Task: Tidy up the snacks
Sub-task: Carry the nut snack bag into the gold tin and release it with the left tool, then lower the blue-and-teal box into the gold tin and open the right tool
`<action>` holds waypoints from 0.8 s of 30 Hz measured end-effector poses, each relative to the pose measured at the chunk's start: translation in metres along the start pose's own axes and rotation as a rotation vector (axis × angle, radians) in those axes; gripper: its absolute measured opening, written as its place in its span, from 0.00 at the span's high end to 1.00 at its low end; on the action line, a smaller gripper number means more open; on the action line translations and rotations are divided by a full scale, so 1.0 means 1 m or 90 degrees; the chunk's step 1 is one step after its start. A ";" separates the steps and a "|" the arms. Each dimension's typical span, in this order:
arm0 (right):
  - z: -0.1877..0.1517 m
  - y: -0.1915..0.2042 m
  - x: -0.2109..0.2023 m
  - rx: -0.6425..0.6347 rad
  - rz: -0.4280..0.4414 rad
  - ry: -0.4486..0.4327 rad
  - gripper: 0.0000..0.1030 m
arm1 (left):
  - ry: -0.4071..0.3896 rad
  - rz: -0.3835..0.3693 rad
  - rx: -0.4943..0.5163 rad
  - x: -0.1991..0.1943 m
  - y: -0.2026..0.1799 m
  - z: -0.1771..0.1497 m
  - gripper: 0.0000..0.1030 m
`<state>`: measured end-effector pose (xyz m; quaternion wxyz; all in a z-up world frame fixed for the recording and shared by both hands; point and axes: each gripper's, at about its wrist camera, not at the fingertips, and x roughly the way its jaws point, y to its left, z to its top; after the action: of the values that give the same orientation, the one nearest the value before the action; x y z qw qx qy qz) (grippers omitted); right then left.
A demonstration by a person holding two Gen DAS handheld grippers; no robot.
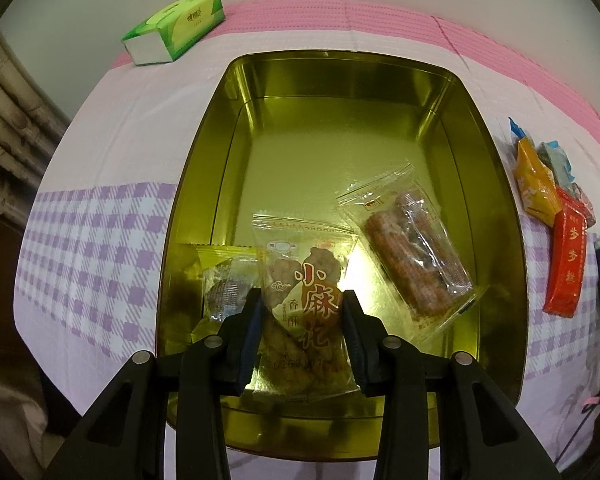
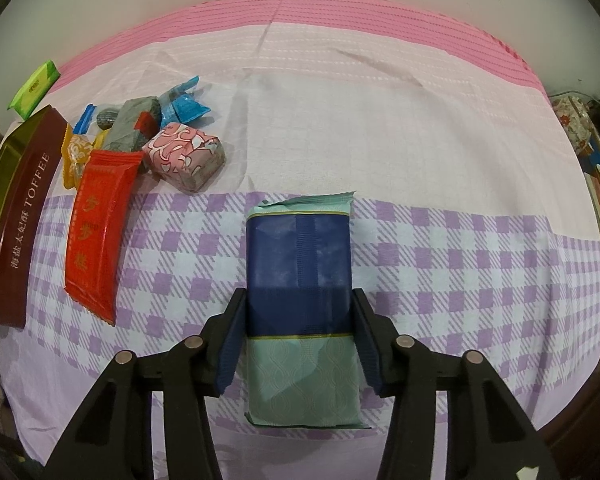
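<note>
In the left wrist view my left gripper is shut on a clear snack packet with red Chinese lettering, held over the near end of an open gold tin. A clear packet of brown rolls and a small clear packet lie on the tin's floor. In the right wrist view my right gripper points down at the tablecloth. Its pads press both sides of a blue and teal packet that lies flat on the purple check.
Loose snacks lie beside the tin's brown "TOFFEE" wall: a long red packet, a pink patterned block, a grey packet, blue candies, a yellow packet. A green tissue pack sits at the far left.
</note>
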<state>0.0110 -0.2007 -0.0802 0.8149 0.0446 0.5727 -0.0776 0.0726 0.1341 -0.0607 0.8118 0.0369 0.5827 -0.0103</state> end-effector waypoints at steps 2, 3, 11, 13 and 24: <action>0.000 0.000 -0.001 0.003 -0.001 0.000 0.55 | -0.001 0.001 0.001 0.000 0.000 0.000 0.61; 0.000 0.000 -0.001 0.004 -0.001 0.000 0.55 | -0.001 0.001 0.000 0.000 -0.001 0.000 0.61; 0.002 -0.001 -0.006 0.019 -0.007 -0.010 0.55 | -0.001 -0.018 -0.007 -0.001 0.003 -0.003 0.59; 0.002 -0.001 -0.011 0.023 -0.007 -0.016 0.55 | -0.003 -0.028 -0.010 -0.004 0.003 -0.004 0.54; 0.022 0.041 -0.055 -0.004 0.041 -0.075 0.55 | -0.092 -0.065 -0.027 -0.044 0.009 -0.001 0.48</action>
<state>0.0204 -0.1600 -0.0220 0.8493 0.0558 0.5223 -0.0524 0.0580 0.1416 -0.0192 0.8506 -0.0110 0.5241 -0.0418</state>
